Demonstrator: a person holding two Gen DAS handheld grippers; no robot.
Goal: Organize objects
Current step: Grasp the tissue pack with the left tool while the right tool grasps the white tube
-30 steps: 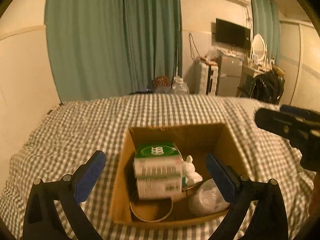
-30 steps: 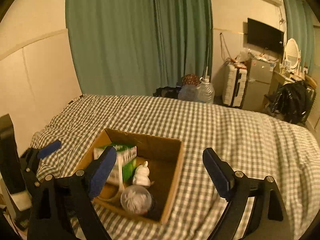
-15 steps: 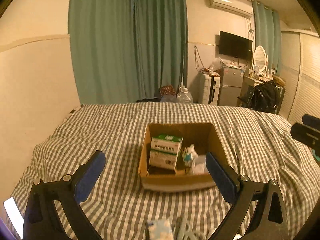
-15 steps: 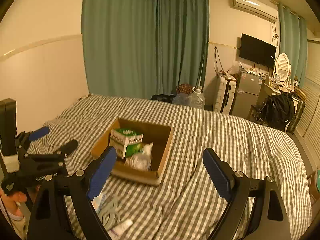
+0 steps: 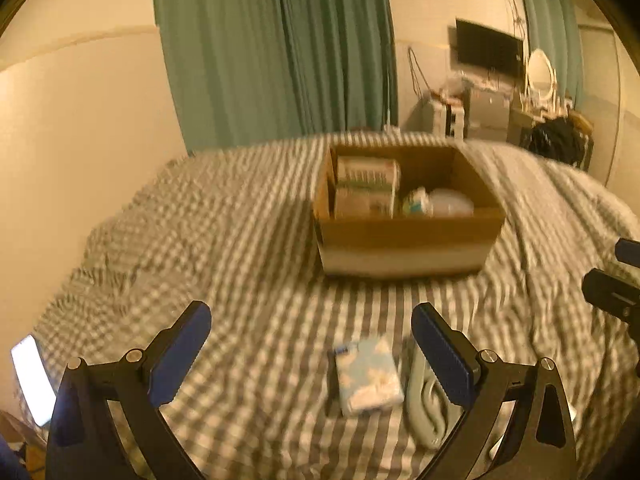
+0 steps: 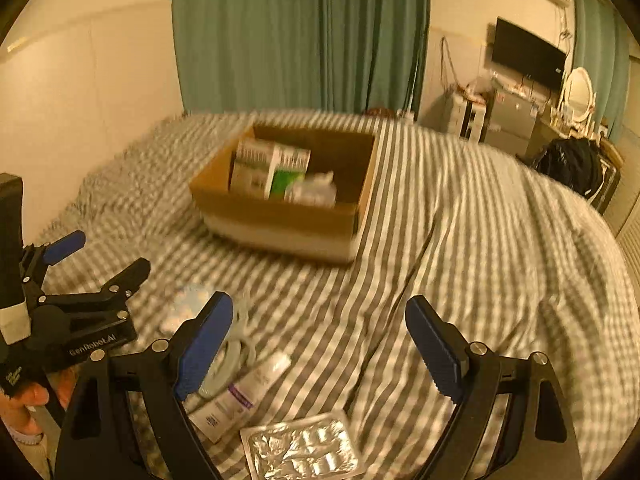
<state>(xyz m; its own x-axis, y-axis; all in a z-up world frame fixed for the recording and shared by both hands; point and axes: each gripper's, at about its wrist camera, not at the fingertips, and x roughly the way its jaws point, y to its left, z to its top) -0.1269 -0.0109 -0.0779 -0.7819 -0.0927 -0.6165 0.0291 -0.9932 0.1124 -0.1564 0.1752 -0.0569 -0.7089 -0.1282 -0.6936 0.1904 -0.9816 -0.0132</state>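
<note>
Nearby: tissue pack, tube, blister pack btwn claws & box.

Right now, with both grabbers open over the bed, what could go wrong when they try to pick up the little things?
The silver pill sheet lies flat on the soft checked blanket, so the right gripper might pinch cloth instead. The white tube lies right beside the grey cord, so a grab could snag both. The cardboard box already looks crowded with cartons, so a dropped tissue pack from the left gripper may land on top and tip out.
</note>
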